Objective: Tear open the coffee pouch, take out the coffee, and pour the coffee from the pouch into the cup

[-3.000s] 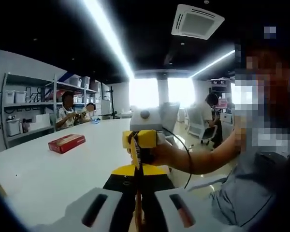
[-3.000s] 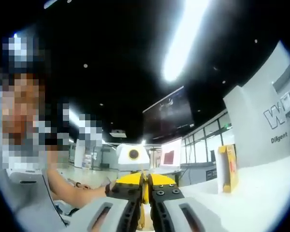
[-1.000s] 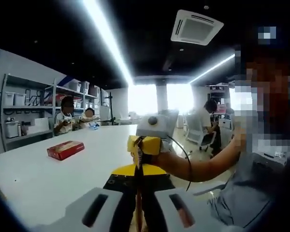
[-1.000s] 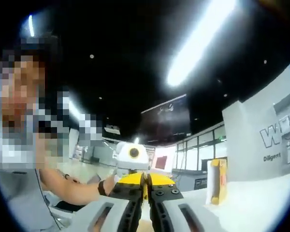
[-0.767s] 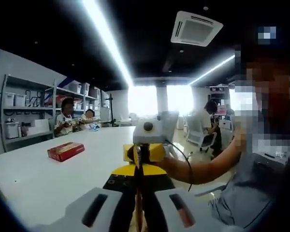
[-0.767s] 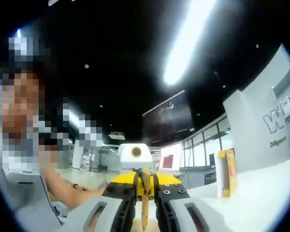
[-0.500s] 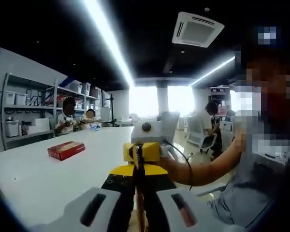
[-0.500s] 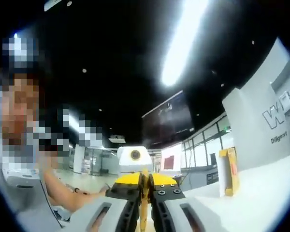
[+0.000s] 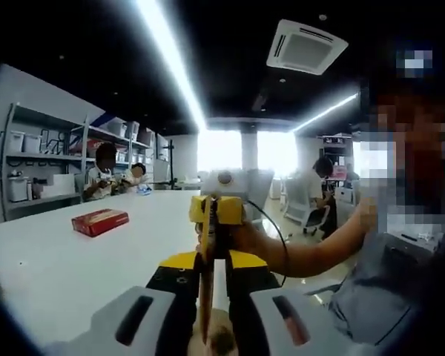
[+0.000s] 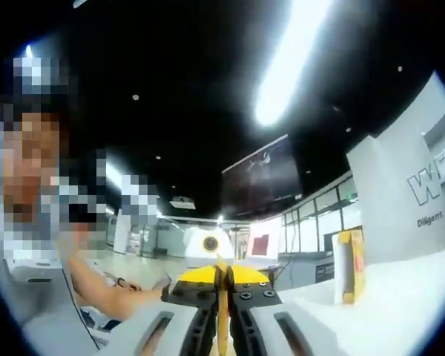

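Observation:
The coffee pouch (image 9: 206, 293) shows edge-on as a thin brown-orange strip running up between my left gripper's (image 9: 211, 261) jaws, which are shut on it. Facing me just beyond, the yellow-tipped right gripper (image 9: 217, 211) is shut on the pouch's far end, with a person's hand (image 9: 256, 241) behind it. In the right gripper view the same pouch (image 10: 222, 315) is a narrow strip pinched by my right gripper (image 10: 223, 276), and a forearm (image 10: 126, 300) reaches in from the left. Both grippers are held in the air above the table edge.
A red box (image 9: 99, 221) lies on the white table (image 9: 52, 282); in the right gripper view it looks like an upright yellow-red box (image 10: 348, 276). Shelves (image 9: 37, 167) with bins line the wall. Seated people (image 9: 107, 174) work at the far end, and another person (image 9: 319, 185) sits near the office chairs.
Both grippers stay shut on the pouch and have only wobbled slightly against each other. In the left gripper view the right gripper sits a little higher and more of the pouch strip shows.

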A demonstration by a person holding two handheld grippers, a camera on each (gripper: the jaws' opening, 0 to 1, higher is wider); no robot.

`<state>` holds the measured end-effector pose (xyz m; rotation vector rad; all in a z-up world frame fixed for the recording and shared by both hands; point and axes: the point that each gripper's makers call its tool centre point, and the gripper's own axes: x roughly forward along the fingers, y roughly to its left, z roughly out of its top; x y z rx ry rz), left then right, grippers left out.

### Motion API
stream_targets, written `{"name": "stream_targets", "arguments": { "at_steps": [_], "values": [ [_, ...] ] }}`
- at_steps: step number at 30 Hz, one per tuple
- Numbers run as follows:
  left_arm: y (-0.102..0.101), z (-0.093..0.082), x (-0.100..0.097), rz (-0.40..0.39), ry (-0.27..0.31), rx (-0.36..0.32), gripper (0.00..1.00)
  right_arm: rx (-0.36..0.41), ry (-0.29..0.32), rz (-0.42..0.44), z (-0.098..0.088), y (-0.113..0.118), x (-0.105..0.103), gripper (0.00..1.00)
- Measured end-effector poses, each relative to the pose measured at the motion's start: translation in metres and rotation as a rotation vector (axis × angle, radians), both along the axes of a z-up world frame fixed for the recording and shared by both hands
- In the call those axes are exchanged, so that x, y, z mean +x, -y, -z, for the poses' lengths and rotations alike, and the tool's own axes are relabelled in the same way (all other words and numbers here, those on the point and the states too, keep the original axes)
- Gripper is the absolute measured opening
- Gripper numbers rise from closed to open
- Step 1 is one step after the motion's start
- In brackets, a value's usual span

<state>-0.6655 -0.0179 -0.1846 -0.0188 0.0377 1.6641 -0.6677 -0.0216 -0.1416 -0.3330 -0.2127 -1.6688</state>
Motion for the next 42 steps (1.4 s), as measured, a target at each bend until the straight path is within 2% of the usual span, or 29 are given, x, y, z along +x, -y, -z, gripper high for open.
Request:
{"name": "stream_targets", "arguments": {
  "at_steps": [5,10,15,20,25,32,36,38,42],
  "values": [
    [-0.001,0.0023,-0.0004,-0.003,-0.012,-0.007,0.08,-0.003,0.009,-0.005,-0.0003,0.0022,0.0014,0.05],
    [-0.0006,0.001,-0.0007,-0.006,-0.014,-0.003,0.06,-0.026,0.012,-0.016,-0.0013,0.0,0.0,0.07],
    [-0.0001,-0.0009,-0.0009,-0.01,-0.012,0.007,0.04,-0.041,0.031,-0.027,0.0013,-0.0001,-0.0026,0.17],
    [-0.0014,-0.0021,-0.0007,-0.008,-0.009,0.018,0.04,-0.044,0.036,-0.024,0.0028,0.0004,-0.0041,0.17],
    [-0.0016,-0.0025,0.0003,-0.008,-0.017,0.019,0.05,-0.05,0.025,-0.011,-0.0009,0.0004,-0.0038,0.06],
    [-0.0009,-0.0009,0.0014,0.001,-0.01,0.018,0.15,-0.027,0.02,-0.008,-0.0002,0.0021,-0.0041,0.03],
    [-0.0003,0.0006,0.0021,0.001,-0.012,0.012,0.14,-0.027,0.02,-0.013,-0.0006,0.0024,-0.0033,0.03],
    [0.0008,0.0011,0.0016,0.0,-0.018,0.009,0.08,-0.031,0.022,-0.019,-0.0016,0.0021,-0.0032,0.04],
    [0.0011,0.0009,0.001,-0.004,-0.021,0.007,0.05,-0.043,0.022,-0.03,-0.0026,0.0014,-0.002,0.08]
  ]
}}
